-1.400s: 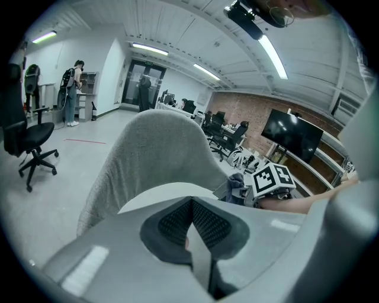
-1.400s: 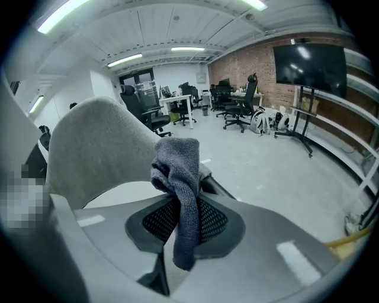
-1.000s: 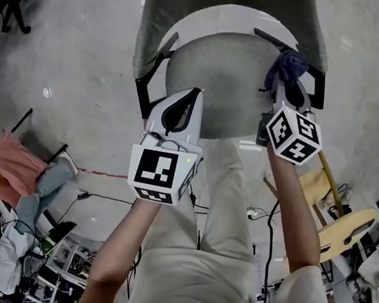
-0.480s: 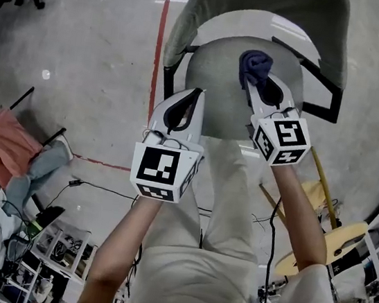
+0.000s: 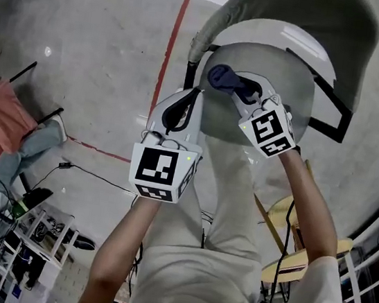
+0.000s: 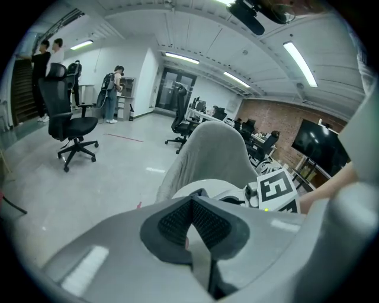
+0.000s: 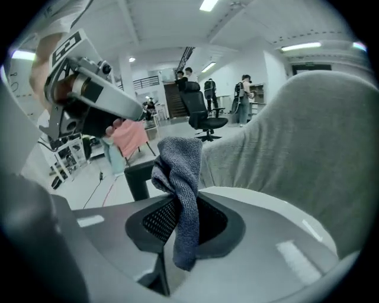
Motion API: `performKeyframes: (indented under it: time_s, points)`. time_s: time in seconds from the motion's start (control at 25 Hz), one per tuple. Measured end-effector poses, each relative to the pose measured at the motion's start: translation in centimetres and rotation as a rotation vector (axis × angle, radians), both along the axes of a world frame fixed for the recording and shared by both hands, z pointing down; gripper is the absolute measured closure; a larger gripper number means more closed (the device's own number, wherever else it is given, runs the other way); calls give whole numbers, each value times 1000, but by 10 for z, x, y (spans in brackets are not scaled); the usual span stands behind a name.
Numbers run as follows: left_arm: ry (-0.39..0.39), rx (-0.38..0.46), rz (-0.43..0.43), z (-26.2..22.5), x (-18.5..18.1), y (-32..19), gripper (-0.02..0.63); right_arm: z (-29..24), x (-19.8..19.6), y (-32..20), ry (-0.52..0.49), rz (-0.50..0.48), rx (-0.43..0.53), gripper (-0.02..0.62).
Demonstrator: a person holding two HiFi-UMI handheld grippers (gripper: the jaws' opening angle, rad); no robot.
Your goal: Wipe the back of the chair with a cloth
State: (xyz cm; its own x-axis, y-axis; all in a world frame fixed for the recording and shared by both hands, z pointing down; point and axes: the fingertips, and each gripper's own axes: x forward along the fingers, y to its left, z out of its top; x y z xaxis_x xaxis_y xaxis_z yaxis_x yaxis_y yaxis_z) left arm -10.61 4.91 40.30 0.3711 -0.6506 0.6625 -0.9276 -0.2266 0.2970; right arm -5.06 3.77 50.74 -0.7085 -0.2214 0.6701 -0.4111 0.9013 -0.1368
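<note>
A grey chair stands below me, its round seat [image 5: 284, 76] in front of a tall grey fabric back [image 5: 313, 18]. The back [image 6: 216, 151] also fills the middle of the left gripper view and rises at the right as the chair back [image 7: 308, 148] in the right gripper view. My right gripper [image 5: 234, 90] is over the seat's left part, shut on a dark blue cloth [image 5: 221, 76]. The cloth [image 7: 180, 195] hangs bunched between its jaws. My left gripper [image 5: 182, 104] hovers beside the seat's left edge, shut with nothing in it.
Black armrests [image 5: 333, 97] flank the seat. A red floor line [image 5: 170, 47] runs past the chair's left. Pink cloth [image 5: 2, 117] and clutter lie at the left. Black office chairs [image 6: 71, 121] and people [image 6: 112, 92] stand farther off. A wooden stool [image 5: 300, 212] is at the right.
My right gripper has carried the cloth leftward across the seat, toward the left gripper. My view has shifted, so the chair sits further right. The left gripper has kept its place.
</note>
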Motion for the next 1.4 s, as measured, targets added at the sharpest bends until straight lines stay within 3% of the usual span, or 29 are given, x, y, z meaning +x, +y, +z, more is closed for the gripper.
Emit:
performKeyframes:
  time_s: [0.28,0.48,0.8,1.16,1.4]
  points:
    - [-16,-15,-53,11,-7,2,604,31,-15,-5,45,-174,44,512]
    - [-22,-28,-63,19,1,2,604,50,-25,-19,39,-214,43,512]
    - [-26,-43,-56,24,12,-6,604,55,-41,-47,-23,-75,-10,512]
    - [-8,-20,-50,15,23,-18,604,56,-40,-59,-35,11,-79,512]
    - [-14,-27,-36,17,26,-15,604,56,-22,-90,-49,161,-98,512]
